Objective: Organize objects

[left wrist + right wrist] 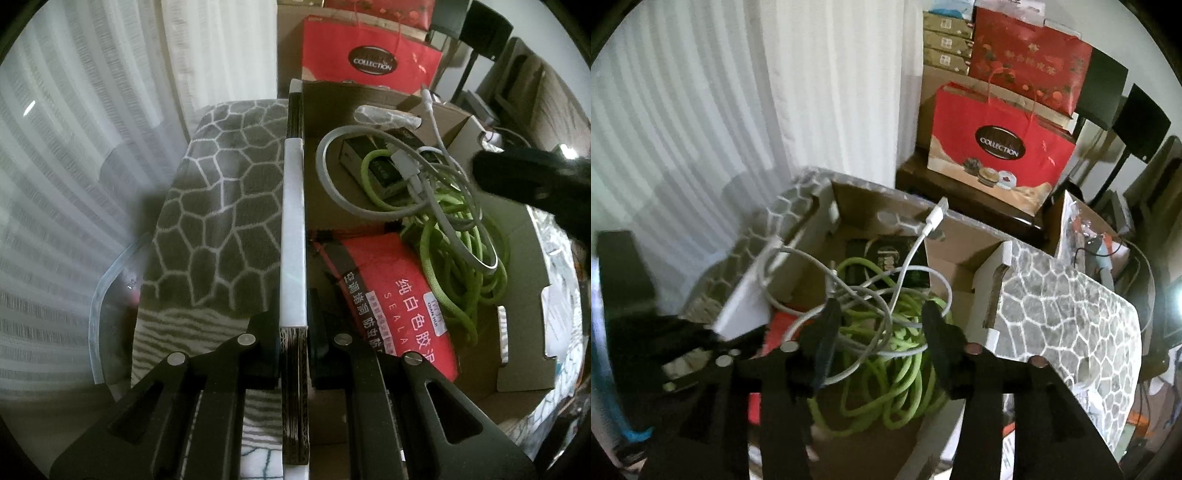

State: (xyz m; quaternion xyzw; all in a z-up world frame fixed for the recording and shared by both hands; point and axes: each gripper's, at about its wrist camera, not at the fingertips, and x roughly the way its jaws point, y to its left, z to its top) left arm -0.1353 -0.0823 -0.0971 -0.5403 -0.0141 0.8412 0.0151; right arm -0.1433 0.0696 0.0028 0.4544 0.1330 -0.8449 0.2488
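An open cardboard box with a grey cracked-stone print on its outside holds a coiled green cable, a white charging cable, a red packet and a small dark box. My left gripper is shut on the white edge of the box's left flap, which stands upright. My right gripper hangs open just above the tangled cables. Loops of the white cable run between its fingers, but the pads do not press on them. The right flap is folded outward.
A red gift bag stands on a dark table behind the box, with another red bag and stacked boxes above it. White curtains fill the left. Black stands and clutter sit at the right.
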